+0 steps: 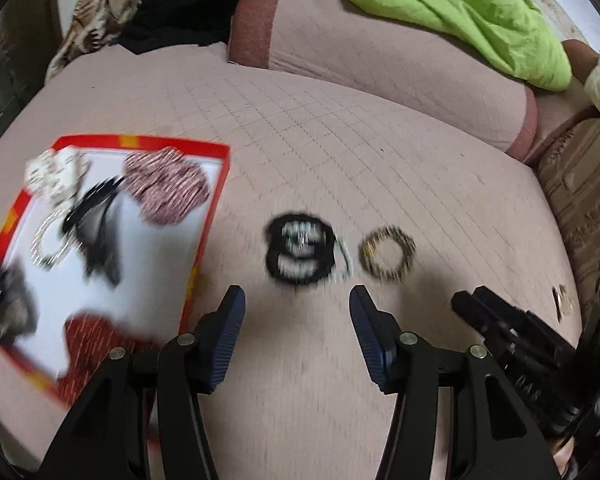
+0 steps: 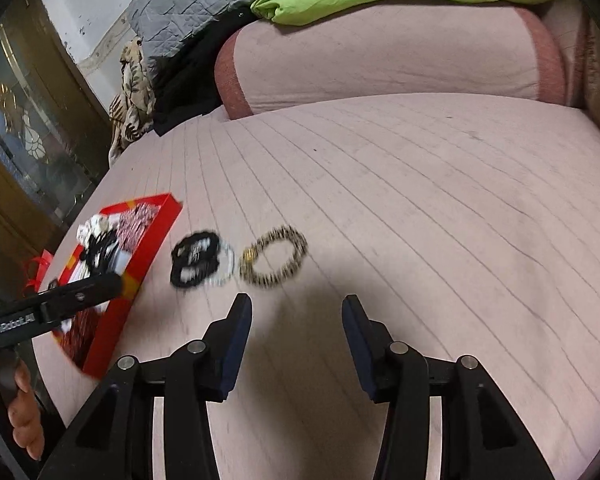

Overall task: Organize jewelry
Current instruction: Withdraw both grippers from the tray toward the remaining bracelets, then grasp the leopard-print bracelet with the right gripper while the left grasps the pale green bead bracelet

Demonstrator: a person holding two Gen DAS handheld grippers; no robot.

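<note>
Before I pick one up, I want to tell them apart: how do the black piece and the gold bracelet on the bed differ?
The black piece looks dark with white inside; the gold bracelet is gold and dark speckled.
The black piece looks like overlapping loops, with a pale ring beside it; the gold bracelet is one open ring.
The black piece lies nearer the red tray.
Both lie flat on the pink cover.

White lettering "GenRobot.AI" stands on the left tool body; nothing else reads clearly.

A pink quilted bed carries a red tray, black bracelet, gold bracelet.
</note>
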